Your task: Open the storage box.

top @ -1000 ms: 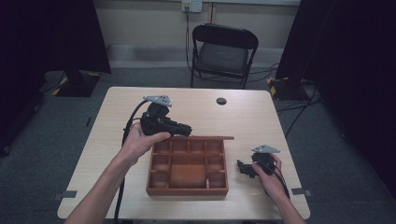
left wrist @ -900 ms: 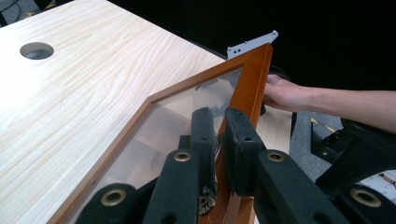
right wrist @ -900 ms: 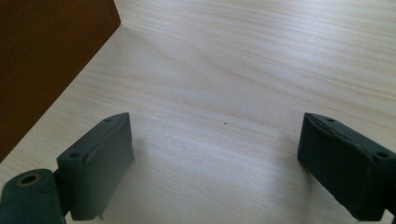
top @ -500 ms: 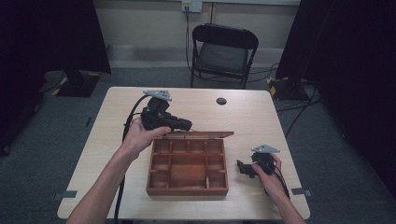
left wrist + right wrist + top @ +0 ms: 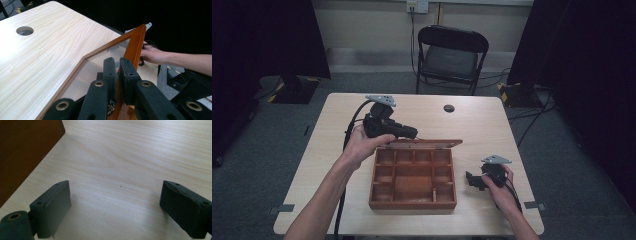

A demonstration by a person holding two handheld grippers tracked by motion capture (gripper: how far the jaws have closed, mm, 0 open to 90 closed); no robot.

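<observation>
A wooden compartment box (image 5: 412, 204) stands open in the middle of the table. Its glass-paned lid (image 5: 428, 144) stands raised along the box's far edge. My left gripper (image 5: 413, 134) is shut on the lid's left end. In the left gripper view the jaws (image 5: 118, 66) pinch the orange-brown frame (image 5: 136, 41) at the pane's edge, and the lid tilts up off the table. My right gripper (image 5: 471, 179) rests on the table just right of the box. Its jaws (image 5: 115, 200) stand wide open over bare wood, with the box's wall (image 5: 22, 150) to their left.
A round cable hole (image 5: 449, 108) sits in the table's far middle. A black folding chair (image 5: 452, 55) stands behind the table. The hand holding the right gripper (image 5: 152, 53) shows beyond the lid in the left gripper view. Dark curtains flank the room.
The lid has swung up from over the box to stand at its far edge. My left gripper has moved away and slightly up with it. The right gripper has stayed put.
</observation>
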